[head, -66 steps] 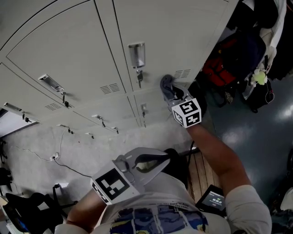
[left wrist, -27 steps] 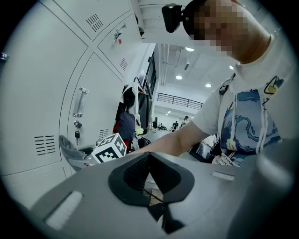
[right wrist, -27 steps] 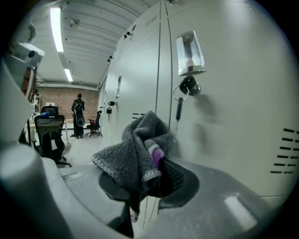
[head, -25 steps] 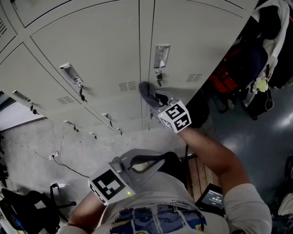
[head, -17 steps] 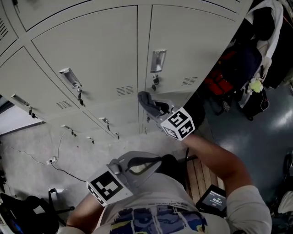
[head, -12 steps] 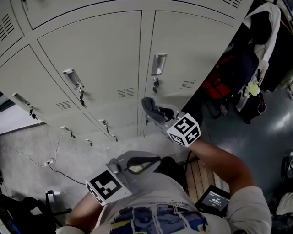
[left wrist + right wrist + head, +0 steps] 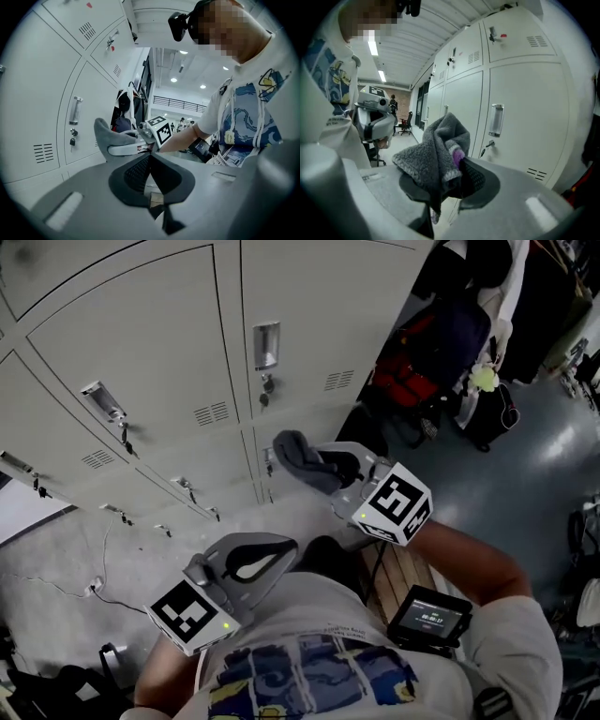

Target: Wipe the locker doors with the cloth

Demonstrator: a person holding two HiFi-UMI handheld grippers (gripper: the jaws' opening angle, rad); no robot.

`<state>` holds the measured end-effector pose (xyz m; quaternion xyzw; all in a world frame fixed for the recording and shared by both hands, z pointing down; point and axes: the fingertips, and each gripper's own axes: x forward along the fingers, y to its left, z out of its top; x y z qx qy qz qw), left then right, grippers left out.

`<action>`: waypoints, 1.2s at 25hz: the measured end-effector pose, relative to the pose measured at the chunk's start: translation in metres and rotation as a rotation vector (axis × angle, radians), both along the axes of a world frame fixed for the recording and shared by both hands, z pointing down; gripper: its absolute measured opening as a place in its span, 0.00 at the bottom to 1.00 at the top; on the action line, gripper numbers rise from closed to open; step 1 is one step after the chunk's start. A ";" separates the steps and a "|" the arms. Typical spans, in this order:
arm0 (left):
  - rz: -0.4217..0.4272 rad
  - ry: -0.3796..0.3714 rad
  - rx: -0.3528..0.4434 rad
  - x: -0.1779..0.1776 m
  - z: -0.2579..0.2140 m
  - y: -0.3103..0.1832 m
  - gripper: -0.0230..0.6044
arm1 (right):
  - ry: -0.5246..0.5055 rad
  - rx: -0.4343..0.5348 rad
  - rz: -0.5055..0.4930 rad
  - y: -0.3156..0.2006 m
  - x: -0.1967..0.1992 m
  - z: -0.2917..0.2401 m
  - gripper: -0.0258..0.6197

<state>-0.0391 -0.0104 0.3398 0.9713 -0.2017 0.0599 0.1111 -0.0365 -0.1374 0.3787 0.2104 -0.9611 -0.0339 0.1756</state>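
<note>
Holding the cloth (image 7: 436, 140) in my right tongs (image 7: 457, 166): the jaws are clamped on a bunched grey fold, and a loose tail hangs below them. The cloth is in the air, off the metal as far as I can judge. It sits out in front of the lockers, near the bottom left corner of the locker door (image 7: 319, 315) that has the handle (image 7: 266, 345) at its left edge. My left tongs (image 7: 150, 161) are pressed together with nothing between them, down low by my body and well apart from the doors.

Now, the wipe itself. I want the soft bunch of cloth to meet the door first, not the hard jaw tips, so I'd angle the right tongs until the fat fold faces the panel. Then a firm, even push and long strokes from the top edge down to the bottom edge, each pass overlapping the one beside it.

Careful along that left edge. The handle stands proud, and a key (image 7: 266, 388) dangles just under it. That hanging tail looks ready to snag on either, so I'd go around them with short strokes, not drag straight across. The vent slots (image 7: 339, 381) near the bottom edge probably need a pass along their length.

The grip has to stay tight, because a fluffy cloth will likely drag on the paint and pull free. The left tongs have no job here; best they stay out of the way.
</note>
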 end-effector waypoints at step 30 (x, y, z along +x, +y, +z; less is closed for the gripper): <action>0.005 -0.015 -0.060 -0.004 0.015 -0.002 0.04 | -0.053 -0.022 -0.024 0.043 0.005 -0.024 0.20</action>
